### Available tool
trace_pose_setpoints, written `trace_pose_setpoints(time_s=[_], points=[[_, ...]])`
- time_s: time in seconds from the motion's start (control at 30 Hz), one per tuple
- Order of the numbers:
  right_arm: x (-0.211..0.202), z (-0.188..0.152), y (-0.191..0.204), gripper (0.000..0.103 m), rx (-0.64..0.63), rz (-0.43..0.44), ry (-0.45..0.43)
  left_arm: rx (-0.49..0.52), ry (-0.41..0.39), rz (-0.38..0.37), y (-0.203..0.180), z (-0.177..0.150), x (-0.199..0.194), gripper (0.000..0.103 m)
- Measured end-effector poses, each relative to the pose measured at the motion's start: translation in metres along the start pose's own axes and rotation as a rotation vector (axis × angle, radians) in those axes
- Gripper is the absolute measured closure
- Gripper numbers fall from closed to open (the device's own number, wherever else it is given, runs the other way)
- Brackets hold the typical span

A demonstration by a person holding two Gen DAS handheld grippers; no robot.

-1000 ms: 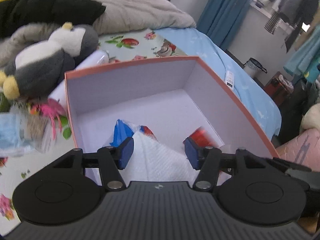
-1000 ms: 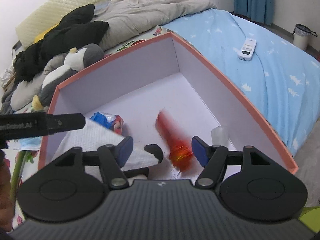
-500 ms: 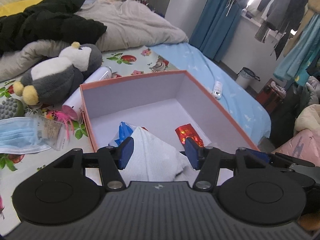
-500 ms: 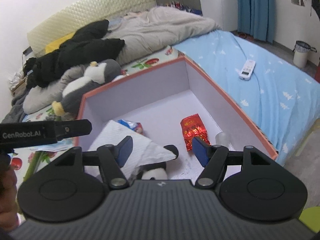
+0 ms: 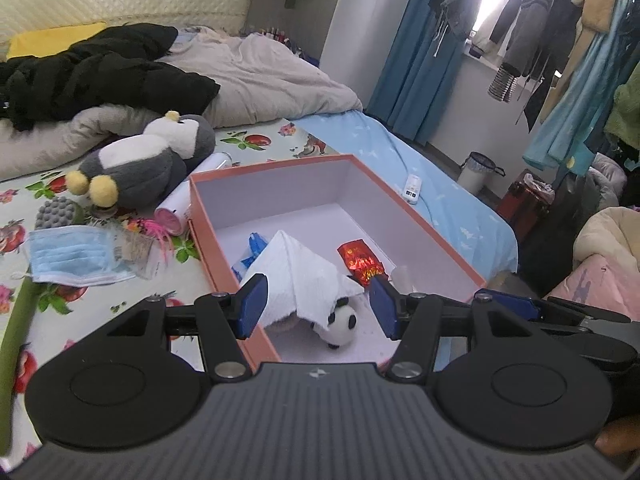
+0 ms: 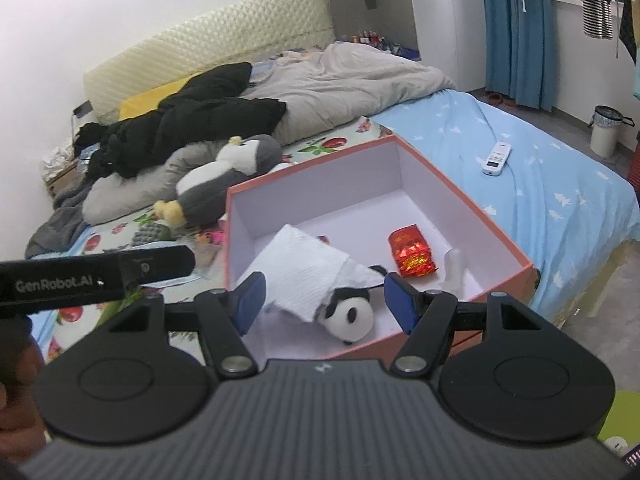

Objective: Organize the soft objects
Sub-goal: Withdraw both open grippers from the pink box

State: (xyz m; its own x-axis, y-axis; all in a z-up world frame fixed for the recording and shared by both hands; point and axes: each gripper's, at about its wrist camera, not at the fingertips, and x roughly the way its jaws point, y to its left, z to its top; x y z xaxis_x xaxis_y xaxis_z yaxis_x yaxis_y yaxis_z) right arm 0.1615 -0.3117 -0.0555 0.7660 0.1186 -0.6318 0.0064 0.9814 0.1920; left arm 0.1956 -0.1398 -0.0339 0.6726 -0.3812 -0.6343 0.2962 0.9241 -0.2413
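An orange box (image 5: 208,216) (image 6: 460,196) with a white inside sits on the bed. In it lie a white tissue (image 5: 298,276) (image 6: 300,270), a small panda plush (image 5: 340,320) (image 6: 348,314) partly under the tissue, a red foil packet (image 5: 360,262) (image 6: 412,252) and a blue packet (image 5: 254,246). A grey penguin plush (image 5: 140,166) (image 6: 224,180) lies left of the box. My left gripper (image 5: 316,306) is open and empty above the box's near end. My right gripper (image 6: 324,300) is open and empty there too.
A blue face mask (image 5: 76,254), a grey sponge (image 5: 56,212), a pink-ended can (image 5: 176,208) and a green stem (image 5: 16,320) lie left of the box. Black clothes (image 6: 180,120) and a grey duvet (image 6: 340,80) are behind. A white remote (image 6: 496,158) lies on the blue sheet.
Both grippers have pulled back and up from the box, so more of the bed shows. The red packet, in motion a second ago, now lies still on the box floor.
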Motion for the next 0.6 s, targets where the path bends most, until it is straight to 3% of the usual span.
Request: trace_pose_setpoints(time_s=[0.6], points=[[-0.047, -0.033, 0.033, 0.035, -0.067, 0.078, 0.012, -0.059, -0.087, 0.112, 0.014, -0.055, -0.089, 0.041]])
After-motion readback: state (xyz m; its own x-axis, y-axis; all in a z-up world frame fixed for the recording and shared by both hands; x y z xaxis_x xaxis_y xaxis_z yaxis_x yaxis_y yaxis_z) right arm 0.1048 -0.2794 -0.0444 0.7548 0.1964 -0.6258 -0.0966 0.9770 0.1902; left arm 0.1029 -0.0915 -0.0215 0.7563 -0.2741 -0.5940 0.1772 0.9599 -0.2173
